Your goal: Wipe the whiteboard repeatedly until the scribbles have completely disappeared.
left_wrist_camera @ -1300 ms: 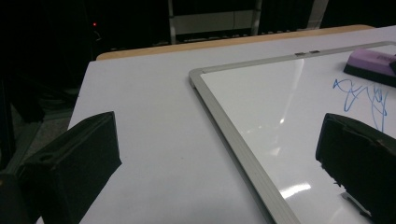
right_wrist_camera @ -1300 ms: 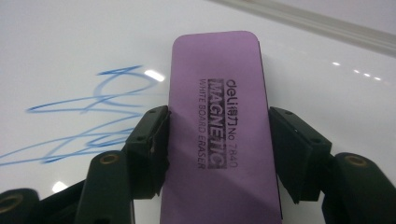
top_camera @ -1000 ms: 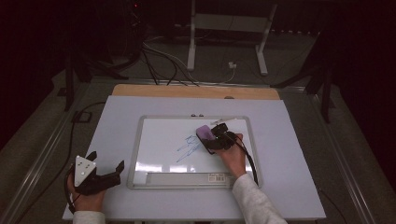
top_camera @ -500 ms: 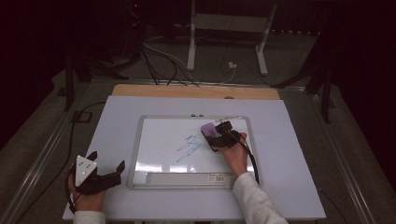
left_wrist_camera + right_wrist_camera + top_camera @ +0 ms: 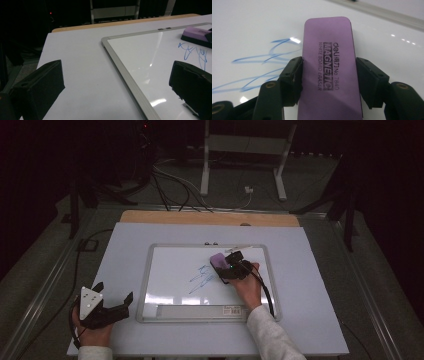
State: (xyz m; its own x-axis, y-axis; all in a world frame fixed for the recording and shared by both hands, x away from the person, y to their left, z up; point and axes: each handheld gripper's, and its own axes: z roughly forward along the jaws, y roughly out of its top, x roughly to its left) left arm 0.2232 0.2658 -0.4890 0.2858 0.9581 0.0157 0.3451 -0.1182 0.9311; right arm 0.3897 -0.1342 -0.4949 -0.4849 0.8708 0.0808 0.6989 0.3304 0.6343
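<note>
Right gripper point(image 5: 328, 75) clamped on purple eraser point(image 5: 329, 65), flat on whiteboard point(image 5: 165, 270) beside blue scribble point(image 5: 202, 279). Left gripper point(image 5: 107, 307) jaws apart, empty, on table point(image 5: 125, 240). Eraser's lettering legible in right gripper view.

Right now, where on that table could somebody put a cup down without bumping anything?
The white table has bare strips right of the whiteboard, behind it toward the wooden edge, and between its left frame and the left tongs. It is crowded by the scribble, where the right tongs grip the purple eraser.
</note>
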